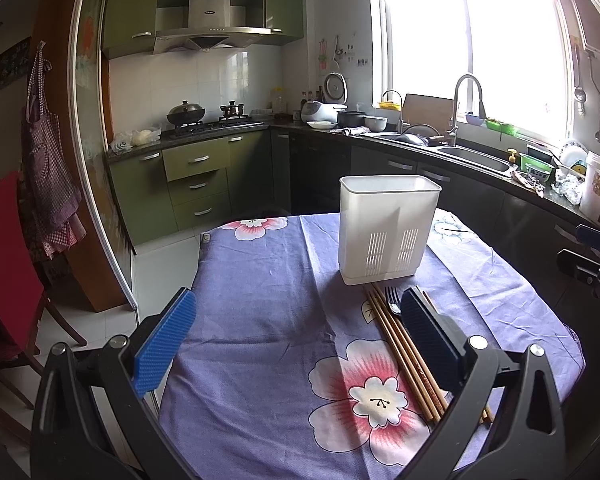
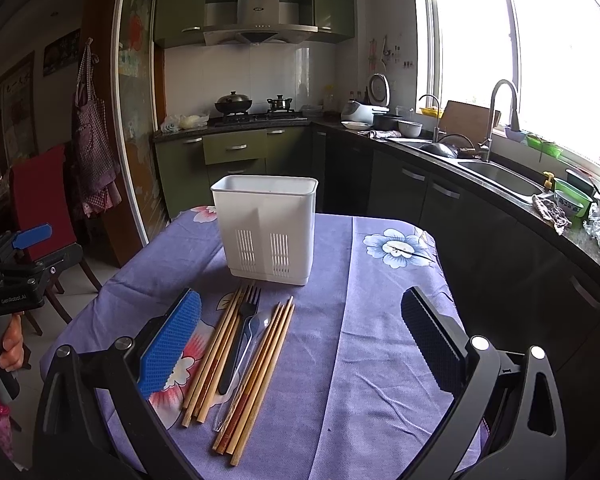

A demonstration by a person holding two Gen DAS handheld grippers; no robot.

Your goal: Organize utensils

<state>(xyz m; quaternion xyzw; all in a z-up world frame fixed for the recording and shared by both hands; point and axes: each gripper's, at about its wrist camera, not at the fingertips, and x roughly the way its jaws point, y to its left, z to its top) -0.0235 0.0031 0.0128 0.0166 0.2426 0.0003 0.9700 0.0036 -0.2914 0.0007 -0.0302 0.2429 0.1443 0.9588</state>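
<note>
A white slotted utensil holder stands upright on the purple flowered tablecloth; it also shows in the left wrist view. In front of it lie two bundles of wooden chopsticks, a black fork and a clear plastic spoon. In the left wrist view the chopsticks and fork lie partly behind the right finger. My left gripper is open and empty above the cloth. My right gripper is open and empty, just right of the utensils.
The small table ends close on all sides. A red chair stands at the left. Dark kitchen cabinets and a counter with a sink run along the right. The left gripper's body shows at the left edge of the right wrist view.
</note>
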